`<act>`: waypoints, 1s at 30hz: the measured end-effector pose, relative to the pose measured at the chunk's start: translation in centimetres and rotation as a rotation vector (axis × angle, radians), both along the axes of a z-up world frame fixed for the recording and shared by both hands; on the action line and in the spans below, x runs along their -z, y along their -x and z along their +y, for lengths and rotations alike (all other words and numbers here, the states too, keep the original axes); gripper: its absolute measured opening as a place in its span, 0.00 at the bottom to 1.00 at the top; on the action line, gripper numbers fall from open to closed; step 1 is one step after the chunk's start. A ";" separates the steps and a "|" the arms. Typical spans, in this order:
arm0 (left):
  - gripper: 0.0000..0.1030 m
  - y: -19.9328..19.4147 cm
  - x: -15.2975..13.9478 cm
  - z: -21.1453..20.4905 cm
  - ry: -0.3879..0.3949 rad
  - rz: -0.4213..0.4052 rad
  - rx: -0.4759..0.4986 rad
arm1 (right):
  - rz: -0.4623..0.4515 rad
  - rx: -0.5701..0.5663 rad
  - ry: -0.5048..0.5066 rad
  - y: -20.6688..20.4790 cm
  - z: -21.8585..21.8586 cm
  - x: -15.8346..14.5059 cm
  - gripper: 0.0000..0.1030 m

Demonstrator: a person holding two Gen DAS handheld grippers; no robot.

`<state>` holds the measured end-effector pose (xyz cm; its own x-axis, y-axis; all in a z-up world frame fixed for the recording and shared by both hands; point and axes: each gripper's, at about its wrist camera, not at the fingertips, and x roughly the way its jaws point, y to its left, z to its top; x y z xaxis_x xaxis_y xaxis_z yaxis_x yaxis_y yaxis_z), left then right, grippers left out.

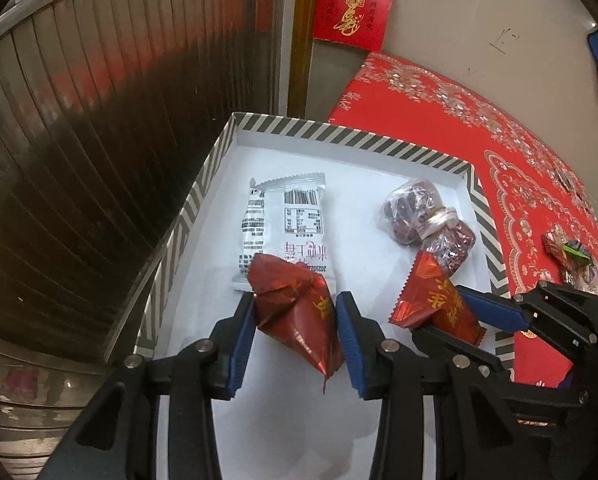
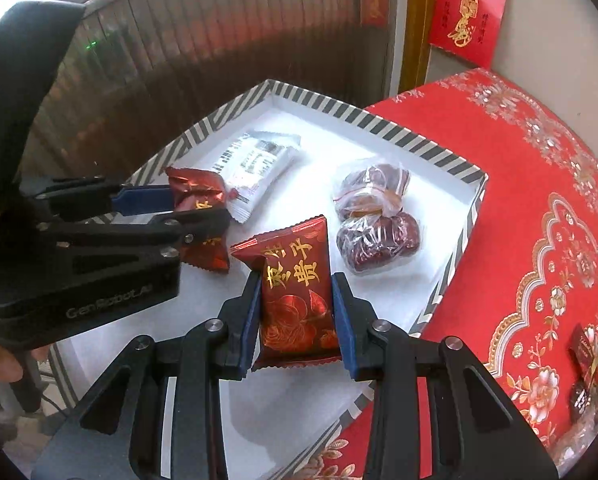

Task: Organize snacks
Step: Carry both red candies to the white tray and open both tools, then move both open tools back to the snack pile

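We hold both tongs over the striped-rim box [image 1: 431, 152], our landmark, which sits on the desk under a red patterned cloth [image 1: 531, 168]. The left tongs [image 1: 297, 312] are pinching a crumpled red snack packet [image 1: 295, 312] between the blue pads, above the near part of the box's white floor. The right tongs [image 2: 295, 300] are pinching a second red packet [image 2: 295, 300], flat and upright, its gold characters facing us, also above the box, on the side nearer the cloth.

Inside the box lies a white wrapped snack [image 1: 285, 224] with a barcode, towards the far left wall, its near end beneath the left packet in our view. Towards the right wall rest two clear bags of dark red dates [image 2: 373, 216], touching each other.

Outside the box, on the cloth well to the right, lie more small wrapped snacks [image 2: 591, 364], too far at the edge to read clearly. A red paper with gold script [image 1: 353, 0] hangs on the wall behind the box.
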<state>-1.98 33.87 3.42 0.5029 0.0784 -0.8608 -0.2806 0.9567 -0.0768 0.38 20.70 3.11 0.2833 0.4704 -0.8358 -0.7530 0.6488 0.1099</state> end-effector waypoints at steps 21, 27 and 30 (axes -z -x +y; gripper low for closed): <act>0.84 1.3 -2.3 -0.4 -0.036 -0.061 -0.040 | 0.005 0.037 -0.032 0.7 -1.2 -0.6 0.33; 0.90 2.0 -3.8 -3.2 -0.071 -0.107 -0.009 | -0.021 0.088 -0.100 2.6 -5.1 -2.9 0.33; 0.92 2.3 -4.3 -5.8 -0.062 -0.123 0.037 | -0.023 0.129 -0.121 3.4 -7.9 -3.6 0.33</act>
